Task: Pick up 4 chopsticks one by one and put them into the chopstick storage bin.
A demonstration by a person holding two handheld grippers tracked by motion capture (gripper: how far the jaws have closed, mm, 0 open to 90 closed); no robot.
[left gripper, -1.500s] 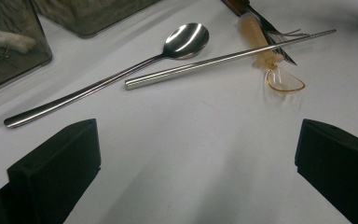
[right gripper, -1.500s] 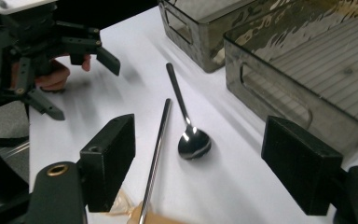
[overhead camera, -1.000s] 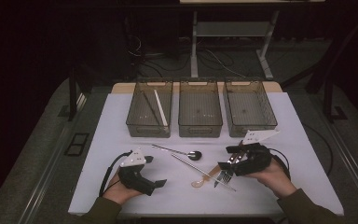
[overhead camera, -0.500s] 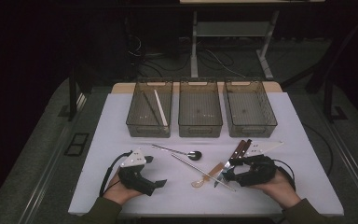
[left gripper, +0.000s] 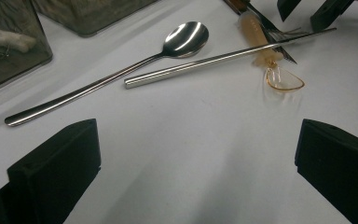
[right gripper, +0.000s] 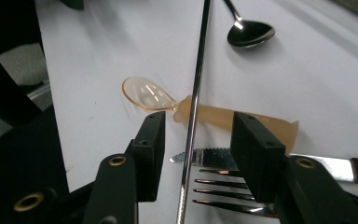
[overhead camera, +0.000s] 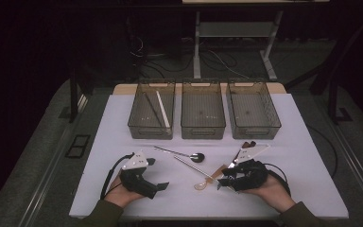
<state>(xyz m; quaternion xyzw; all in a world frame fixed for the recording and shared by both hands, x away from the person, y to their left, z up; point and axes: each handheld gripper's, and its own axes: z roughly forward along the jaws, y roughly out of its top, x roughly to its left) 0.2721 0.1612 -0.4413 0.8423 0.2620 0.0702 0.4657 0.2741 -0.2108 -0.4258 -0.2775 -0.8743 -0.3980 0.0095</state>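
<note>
Several utensils lie crossed at the table's front middle: a steel spoon (overhead camera: 190,155), a steel chopstick (overhead camera: 193,167), an amber plastic spoon (overhead camera: 201,184), a serrated knife (right gripper: 214,157) and a fork (right gripper: 220,193). My right gripper (overhead camera: 223,182) is low over the pile. Its jaws have just been closing, and they straddle the chopstick (right gripper: 194,112) above the knife tip and fork tines. The pads stand clear of the rod. My left gripper (overhead camera: 162,186) rests at the front left, open wide with nothing but bare table between its fingers (left gripper: 51,172).
Three clear bins stand in a row at the back: the left bin (overhead camera: 152,127) holds a few long sticks, the middle bin (overhead camera: 203,130) and right bin (overhead camera: 254,130) look nearly bare. White table surface (overhead camera: 123,142) spreads around both hands.
The right gripper has come down and in toward the utensil pile, and its jaws have narrowed around the chopstick. The left gripper has kept still.
</note>
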